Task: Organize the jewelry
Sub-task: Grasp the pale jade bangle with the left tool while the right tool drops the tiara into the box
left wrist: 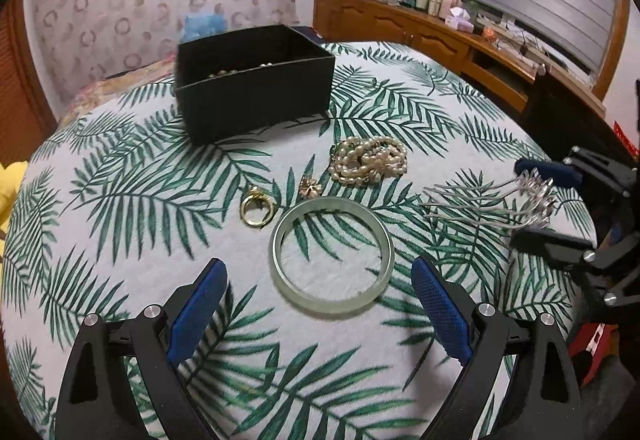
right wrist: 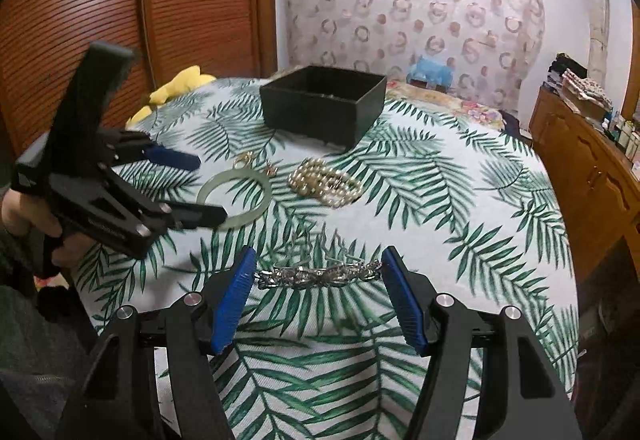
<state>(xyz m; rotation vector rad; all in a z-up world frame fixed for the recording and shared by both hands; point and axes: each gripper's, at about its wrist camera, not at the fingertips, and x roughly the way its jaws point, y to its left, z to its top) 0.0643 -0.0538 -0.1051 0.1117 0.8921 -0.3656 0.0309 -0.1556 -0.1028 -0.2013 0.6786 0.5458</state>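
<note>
while the right gripper (right wrist: 319, 276) clamps the hair comb (right wrist: 316, 274), the bangle (left wrist: 332, 255) lies clear of table edges.

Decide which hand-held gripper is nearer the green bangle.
Left. The left hand-held gripper sits open with the bangle right at its fingertips; the right hand-held gripper, off to the side, grips a silver comb.

2 close wrist views, sharing table (left wrist: 120, 167).
</note>
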